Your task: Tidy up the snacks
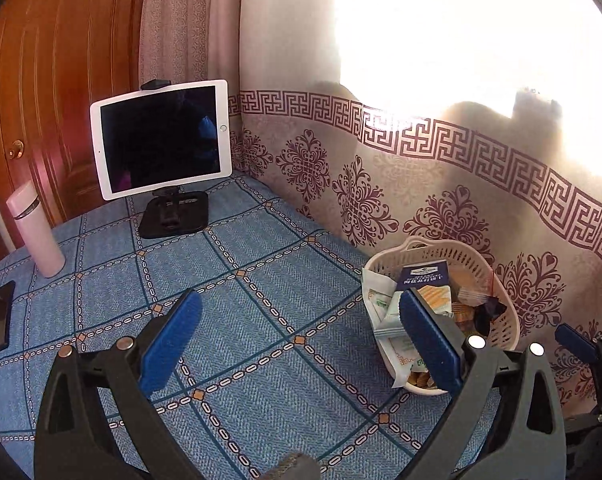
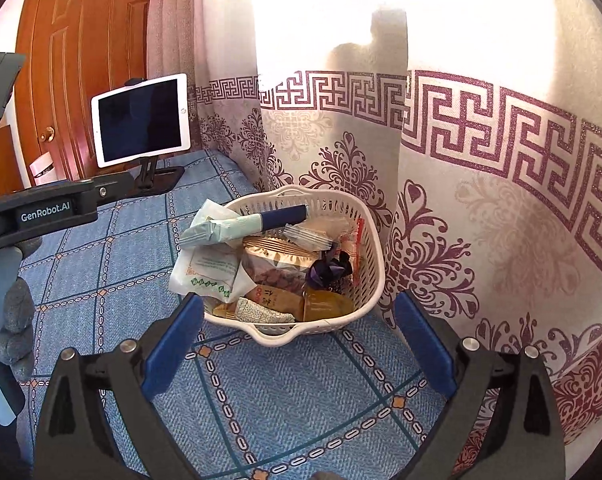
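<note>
Daylight floods through the patterned curtain [image 1: 381,184], blowing out the upper right of the left wrist view and the top of the right wrist view to featureless white. Dark silhouettes of things behind the cloth show against the glare. The blue checked surface [image 1: 261,280] is evenly and softly lit, with only faint shadows under the white basket [image 2: 373,264]. The tablet [image 1: 161,140] screen reflects dimly. Both fisheye pictures bow straight lines strongly toward the rims and darken to black at the corners. Focus is sharp throughout; colours wash out near the glare.
</note>
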A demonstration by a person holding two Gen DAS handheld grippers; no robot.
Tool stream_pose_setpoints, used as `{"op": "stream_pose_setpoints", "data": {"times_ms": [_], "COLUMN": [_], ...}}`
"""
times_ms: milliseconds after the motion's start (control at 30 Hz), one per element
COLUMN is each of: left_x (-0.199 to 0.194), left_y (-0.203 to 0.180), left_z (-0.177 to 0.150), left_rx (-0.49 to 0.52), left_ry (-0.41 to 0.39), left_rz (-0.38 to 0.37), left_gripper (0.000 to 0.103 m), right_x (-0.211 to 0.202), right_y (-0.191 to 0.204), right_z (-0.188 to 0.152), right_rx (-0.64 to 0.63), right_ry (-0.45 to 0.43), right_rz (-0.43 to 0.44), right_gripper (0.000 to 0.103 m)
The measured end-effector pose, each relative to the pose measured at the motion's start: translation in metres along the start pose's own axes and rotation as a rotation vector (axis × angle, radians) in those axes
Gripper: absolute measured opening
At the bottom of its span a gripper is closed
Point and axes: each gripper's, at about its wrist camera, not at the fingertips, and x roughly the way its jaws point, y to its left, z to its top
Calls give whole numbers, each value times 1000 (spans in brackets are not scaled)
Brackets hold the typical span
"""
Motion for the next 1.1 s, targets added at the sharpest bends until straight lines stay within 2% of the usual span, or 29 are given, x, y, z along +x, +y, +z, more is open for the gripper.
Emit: {"op": "stream_pose_setpoints", "data": {"times_ms": [700,867,1100], "left_x": [-21,-22,-23], "left_y": [-30,-35,-39], "left_z": [-8,-10,-11], "left_rx": [120,137,159], "left_ry": [-43,-48,-46], "left_rz": [72,115,98], "left_gripper": [100,100,100], "right_x": [-11,-10,-5], "right_y": [9,8,5], "right_z": [0,0,1], "right_rx": [-52,-54,-48], "right_ry": [-18,-17,-6], "right_rz": [-27,-32,-41], "right_gripper": [98,98,98]}}
